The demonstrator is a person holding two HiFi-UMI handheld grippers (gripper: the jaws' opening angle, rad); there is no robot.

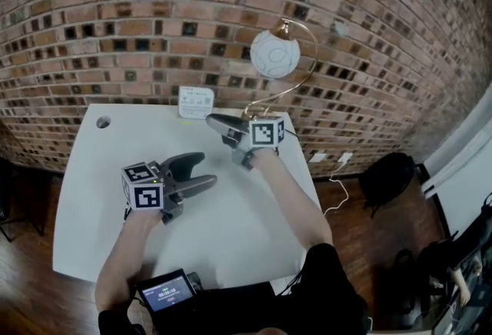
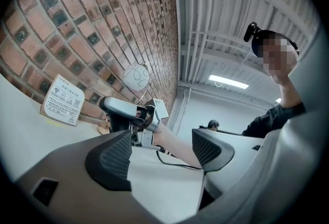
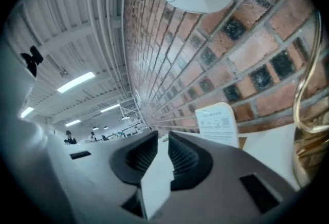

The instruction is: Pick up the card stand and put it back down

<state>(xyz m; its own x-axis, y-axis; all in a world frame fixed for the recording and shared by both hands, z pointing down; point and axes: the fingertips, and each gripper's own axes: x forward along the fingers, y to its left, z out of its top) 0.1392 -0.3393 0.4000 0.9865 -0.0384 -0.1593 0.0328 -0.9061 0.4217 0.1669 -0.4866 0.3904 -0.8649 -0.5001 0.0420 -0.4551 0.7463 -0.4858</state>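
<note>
Even light is falling on the table (image 1: pixel 231 210), which is showing bright white below the lamp (image 1: pixel 274 54), with only a faint shadow lying under the left gripper (image 1: pixel 201 170). The wall (image 1: pixel 154 18) behind the lamp is bowing under the wide lens, and the floor (image 1: pixel 23 249) far below the lamp is going dark. In the left gripper view a ceiling strip (image 2: pixel 228 82) right of the lamp is glaring, a black ring is closing round the frame, and the near jaws are blurring. In the right gripper view ceiling strips (image 3: pixel 76 81) left of the lamp are glowing, the lamp is washing out pale, and the wall is stretching toward the edges
</note>
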